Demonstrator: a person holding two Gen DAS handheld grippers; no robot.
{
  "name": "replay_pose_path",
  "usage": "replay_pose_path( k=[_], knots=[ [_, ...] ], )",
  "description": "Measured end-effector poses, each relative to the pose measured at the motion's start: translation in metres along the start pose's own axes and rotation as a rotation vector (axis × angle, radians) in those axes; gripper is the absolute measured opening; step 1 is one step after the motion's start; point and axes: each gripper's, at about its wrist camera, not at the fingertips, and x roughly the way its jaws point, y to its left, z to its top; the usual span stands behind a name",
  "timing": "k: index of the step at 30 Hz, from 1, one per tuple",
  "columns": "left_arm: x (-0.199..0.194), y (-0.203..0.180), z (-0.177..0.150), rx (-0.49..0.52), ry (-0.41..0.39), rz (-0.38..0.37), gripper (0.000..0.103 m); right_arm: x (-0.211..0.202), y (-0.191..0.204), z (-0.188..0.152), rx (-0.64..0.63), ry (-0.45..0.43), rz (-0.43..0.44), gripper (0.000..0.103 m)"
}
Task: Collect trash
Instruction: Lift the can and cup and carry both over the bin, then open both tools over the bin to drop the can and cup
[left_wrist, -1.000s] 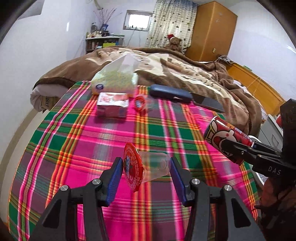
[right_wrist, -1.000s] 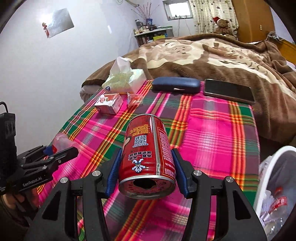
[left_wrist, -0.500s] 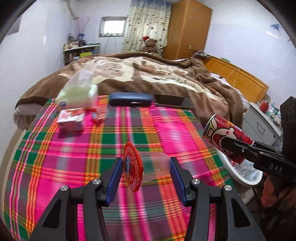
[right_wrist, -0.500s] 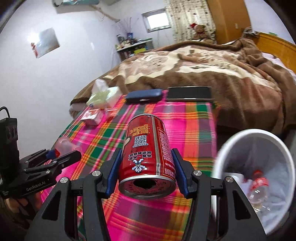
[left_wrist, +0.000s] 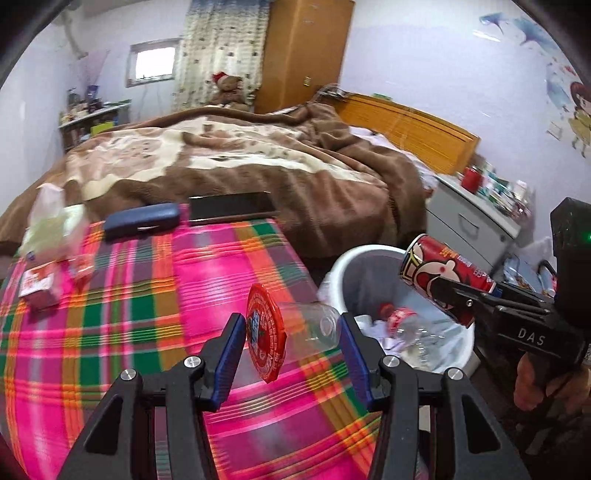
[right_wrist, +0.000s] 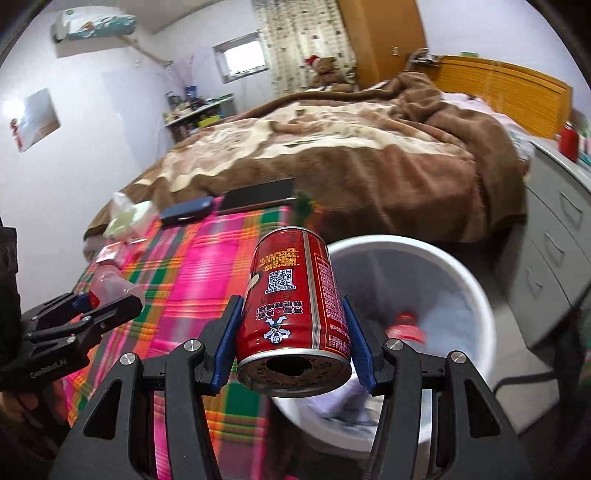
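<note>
Clear plastic cup (left_wrist: 314, 325) with a peeled red foil lid (left_wrist: 266, 336) sits clamped in the left gripper (left_wrist: 291, 343), white bin (left_wrist: 369, 258) at two o'clock. Right view: red can (right_wrist: 293, 314), opened end toward the camera, is pinched by the right gripper (right_wrist: 293, 339), bin (right_wrist: 461, 280) at three o'clock.

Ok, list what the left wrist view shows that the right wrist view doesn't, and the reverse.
Only the left wrist view: the cartoon face on the red can, the clear cup with its red foil lid seen sideways between the left tongs, and a cartoon wall sticker.

Only the right wrist view: the can's QR code and opened top between the right tongs, the air conditioner, and the grey drawers.

Both: the white trash bin holding a bottle, the plaid blanket, blue case, phone and teddy bear.
</note>
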Motion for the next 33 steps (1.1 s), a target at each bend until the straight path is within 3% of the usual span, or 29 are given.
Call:
replay_pose_path(
  k=[7,13,22,26,29,33],
  knots=[
    [0.037,-0.051,0.009,0.069,0.048,-0.085,0.052,0.009,-0.037,-0.006,0.048,0.044,-0.106,0.054],
    [0.062,-0.077,0.007,0.115,0.08,-0.095,0.052,0.015,-0.064,-0.007,0.084,0.076,-0.148,0.054],
    [0.091,-0.092,0.007,0.116,0.122,-0.113,0.052,0.03,-0.082,-0.006,0.102,0.122,-0.187,0.055],
    [0.097,-0.096,0.006,0.113,0.131,-0.112,0.064,0.032,-0.086,-0.007,0.115,0.13,-0.183,0.056],
    [0.097,-0.094,0.006,0.106,0.132,-0.11,0.065,0.03,-0.086,-0.007,0.119,0.117,-0.174,0.064],
    [0.093,-0.092,0.005,0.099,0.127,-0.104,0.066,0.026,-0.085,-0.006,0.124,0.102,-0.173,0.065]
  ],
)
